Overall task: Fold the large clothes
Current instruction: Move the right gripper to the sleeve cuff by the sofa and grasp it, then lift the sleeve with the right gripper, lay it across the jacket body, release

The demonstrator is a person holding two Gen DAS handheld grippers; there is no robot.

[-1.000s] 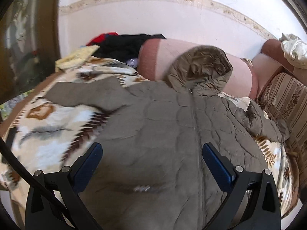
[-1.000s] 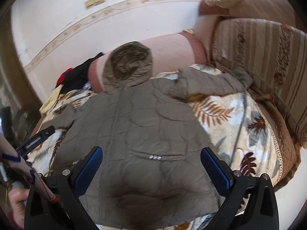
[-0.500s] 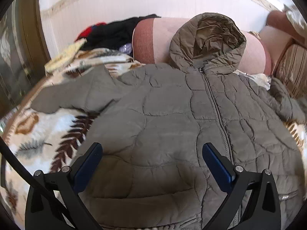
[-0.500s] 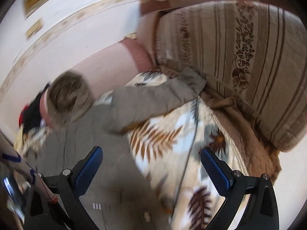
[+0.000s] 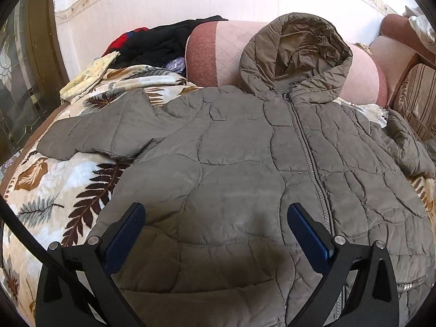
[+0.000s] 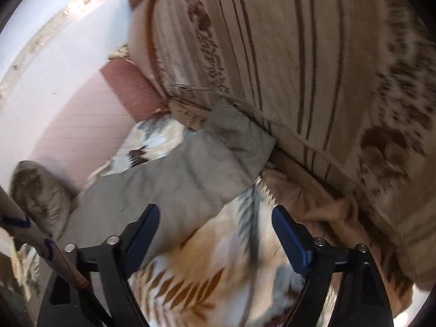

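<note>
While the quilted jacket (image 5: pixel 245 169) lies zipped and spread flat on the leaf-print blanket (image 5: pixel 54 190), the left claw (image 5: pixel 215 234) hovers wide over its front; the right claw (image 6: pixel 215 234), jaws just narrowing yet empty, nears the right sleeve (image 6: pixel 190 169); sleeve-folding looks next, needing a cuff pinch.

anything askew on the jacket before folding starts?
Mostly flat, zipped, front up. The quilted hooded jacket has its hood propped against the pink bolster, and one sleeve's cuff is bunched against the striped cushion.
</note>
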